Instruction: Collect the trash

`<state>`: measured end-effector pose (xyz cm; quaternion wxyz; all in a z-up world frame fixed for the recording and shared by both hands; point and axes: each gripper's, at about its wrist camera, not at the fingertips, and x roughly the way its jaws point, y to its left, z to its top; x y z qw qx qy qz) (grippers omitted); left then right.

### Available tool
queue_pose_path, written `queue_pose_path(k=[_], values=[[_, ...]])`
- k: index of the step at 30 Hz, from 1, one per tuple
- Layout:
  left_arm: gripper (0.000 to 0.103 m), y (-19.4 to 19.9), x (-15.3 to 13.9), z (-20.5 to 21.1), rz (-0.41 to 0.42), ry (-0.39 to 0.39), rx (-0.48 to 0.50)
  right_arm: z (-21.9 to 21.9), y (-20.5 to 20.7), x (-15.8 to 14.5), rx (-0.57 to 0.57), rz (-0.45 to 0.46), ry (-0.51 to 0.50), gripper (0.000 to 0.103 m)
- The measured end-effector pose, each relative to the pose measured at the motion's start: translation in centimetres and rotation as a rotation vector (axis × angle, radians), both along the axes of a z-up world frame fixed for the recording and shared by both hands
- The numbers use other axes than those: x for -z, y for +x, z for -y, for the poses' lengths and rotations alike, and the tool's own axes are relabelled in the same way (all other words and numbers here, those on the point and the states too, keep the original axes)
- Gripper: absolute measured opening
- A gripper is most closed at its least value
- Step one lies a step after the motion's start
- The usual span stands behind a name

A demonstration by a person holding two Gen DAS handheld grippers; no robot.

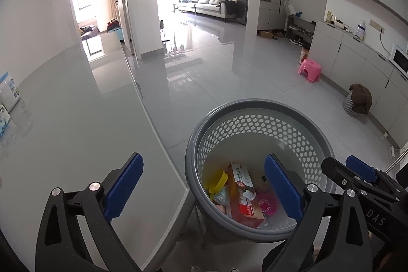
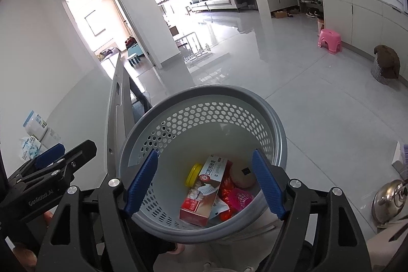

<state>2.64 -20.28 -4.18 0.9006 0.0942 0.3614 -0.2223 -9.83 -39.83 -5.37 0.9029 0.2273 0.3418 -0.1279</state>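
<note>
A grey perforated wastebasket (image 1: 255,103) stands on the floor beside the table edge. In it lie a red-and-white toothpaste box (image 1: 243,193), a yellow lid (image 1: 216,179) and a pink round grid piece (image 1: 266,204). My left gripper (image 1: 204,186) hangs above the basket's near rim, open, nothing between its blue pads. The right gripper (image 1: 344,167) shows at the right. In the right wrist view my right gripper (image 2: 205,184) is open over the basket (image 2: 204,91), above the box (image 2: 204,193), a tan round object (image 2: 242,176) and red wrappers (image 2: 225,189). The left gripper (image 2: 58,157) is at the left.
A glossy grey table (image 1: 76,119) lies left of the basket, with a white tub (image 1: 7,91) at its far-left side. On the floor stand a pink stool (image 1: 309,69) and a bin under brown cloth (image 1: 358,101), near wall cabinets. A steel kettle (image 2: 390,198) sits at the right.
</note>
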Motion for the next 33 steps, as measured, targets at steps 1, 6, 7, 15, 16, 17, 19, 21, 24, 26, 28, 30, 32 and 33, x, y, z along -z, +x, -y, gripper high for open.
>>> queue_pose_path(k=[1, 6, 7, 15, 16, 17, 19, 21, 24, 26, 28, 30, 32, 33], values=[[0.096, -0.1, -0.1, -0.1, 0.005, 0.0, -0.003, 0.0, -0.1, -0.1, 0.0, 0.0, -0.001, 0.073], [0.097, -0.5, -0.2, -0.6, 0.012, 0.0, -0.009, -0.2, -0.7, -0.4, 0.005, 0.007, -0.007, 0.075], [0.097, -0.6, -0.2, -0.6, 0.01, -0.001, -0.012, -0.3, -0.8, -0.5, 0.006, 0.009, -0.007, 0.075], [0.097, -0.8, -0.6, -1.4, 0.003, -0.012, -0.031, -0.8, -1.1, -0.9, -0.001, 0.012, -0.017, 0.076], [0.097, -0.8, -0.6, -1.4, 0.002, -0.016, -0.033, -0.8, -1.1, -1.0, -0.002, 0.014, -0.019, 0.076], [0.097, -0.8, -0.7, -1.5, 0.0, -0.02, -0.034, -0.9, -1.1, -1.1, -0.003, 0.015, -0.021, 0.076], [0.097, -0.8, -0.8, -1.6, -0.005, -0.026, -0.035, -0.9, -1.2, -1.2, -0.003, 0.016, -0.025, 0.076], [0.097, -0.8, -0.9, -1.7, -0.005, -0.028, -0.037, -0.9, -1.2, -1.2, -0.003, 0.016, -0.025, 0.076], [0.097, -0.9, -1.0, -1.6, 0.003, -0.026, -0.041, -0.9, -1.3, -1.4, -0.002, 0.017, -0.027, 0.076], [0.097, -1.0, -1.0, -1.5, 0.01, -0.023, -0.044, -1.0, -1.3, -1.4, -0.002, 0.018, -0.028, 0.076], [0.097, -1.2, -1.0, -1.4, 0.017, -0.019, -0.046, -1.0, -1.3, -1.3, -0.002, 0.017, -0.027, 0.076], [0.097, -1.3, -0.9, -1.4, 0.025, -0.011, -0.047, -1.0, -1.3, -1.3, -0.003, 0.016, -0.027, 0.076], [0.097, -1.4, -0.7, -1.0, 0.034, 0.005, -0.053, -1.0, -1.3, -1.3, -0.003, 0.017, -0.028, 0.076], [0.097, -1.5, -0.6, -1.0, 0.035, 0.014, -0.055, -1.0, -1.3, -1.3, -0.003, 0.016, -0.028, 0.076]])
